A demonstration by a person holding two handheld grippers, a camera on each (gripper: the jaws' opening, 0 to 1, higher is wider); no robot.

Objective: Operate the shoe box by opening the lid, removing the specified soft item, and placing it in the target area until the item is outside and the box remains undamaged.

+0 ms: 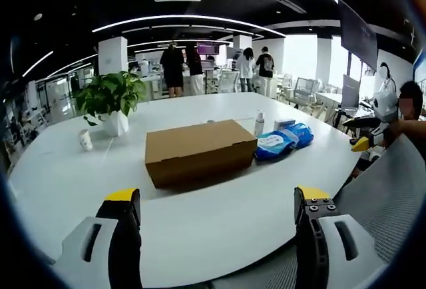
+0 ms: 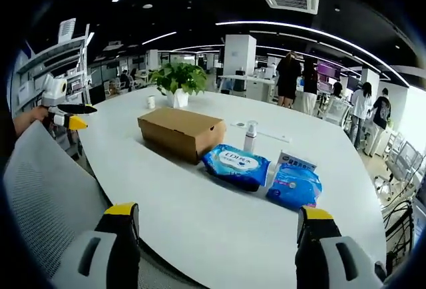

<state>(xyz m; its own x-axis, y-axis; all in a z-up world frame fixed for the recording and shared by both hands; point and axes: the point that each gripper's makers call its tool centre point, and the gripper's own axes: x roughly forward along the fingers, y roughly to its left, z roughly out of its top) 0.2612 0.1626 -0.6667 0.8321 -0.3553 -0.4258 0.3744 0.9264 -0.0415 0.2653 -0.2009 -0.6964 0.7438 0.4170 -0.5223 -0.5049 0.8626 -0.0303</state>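
Shoe box [image 1: 200, 150] is lying closed on the white table [image 1: 219, 216], blue packs [image 1: 283, 140] at its 3 o'clock; left tool [image 1: 216, 202] and right tool [image 2: 216, 219] are both hanging open, gripping nothing.

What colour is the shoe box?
The closed cardboard shoe box is plain brown, clearest in the left gripper view.

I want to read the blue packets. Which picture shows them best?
The right gripper view: the two blue soft packets lie near, side by side, labels facing the camera. In the left gripper view they sit farther off, partly behind the brown cardboard box.
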